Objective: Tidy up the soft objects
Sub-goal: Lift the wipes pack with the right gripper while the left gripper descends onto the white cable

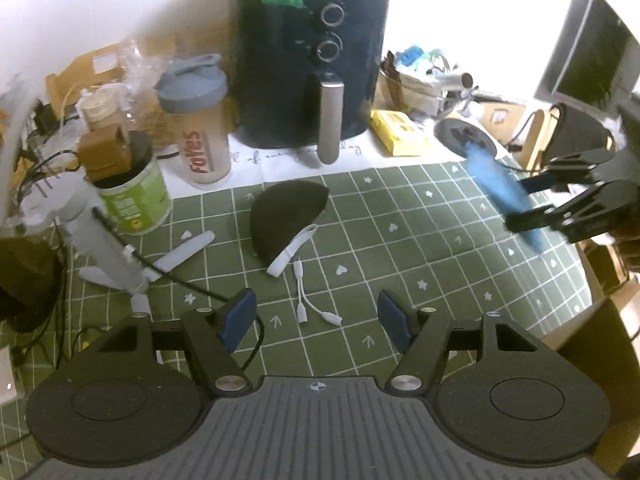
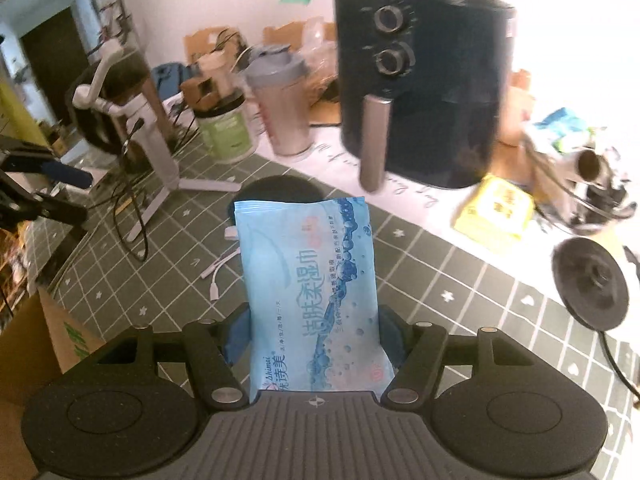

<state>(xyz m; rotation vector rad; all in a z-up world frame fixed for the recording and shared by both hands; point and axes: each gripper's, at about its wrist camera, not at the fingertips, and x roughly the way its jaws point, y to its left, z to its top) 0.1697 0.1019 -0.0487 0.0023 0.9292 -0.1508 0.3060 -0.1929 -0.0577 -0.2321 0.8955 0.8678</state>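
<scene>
The wet-wipe pack (image 2: 312, 296) is clamped lengthwise between the pads of the right gripper (image 2: 316, 334), held off the green checked tablecloth (image 2: 460, 276), presumably for carrying elsewhere. At ten o'clock, the left gripper (image 1: 318, 320) is seen open and empty.

- The left wrist camera sits just behind the left gripper (image 1: 316, 320), looking steeply down and forward over the green checked tablecloth (image 1: 400, 240), close above it.
- It faces the dark air fryer (image 1: 312, 68) at the back; the right gripper (image 1: 524, 204) shows at its right edge.
- The right wrist camera rides behind the right gripper (image 2: 316, 340), angled down at the same cloth (image 2: 460, 280), with a blue wipes pack (image 2: 312, 288) filling its centre.
- Both views share the air fryer (image 2: 420, 80), the shaker bottle (image 1: 200, 120) (image 2: 280, 100) and the black pad (image 1: 288, 216) (image 2: 280, 188); the left gripper (image 2: 52, 188) enters the right view's left edge.
</scene>
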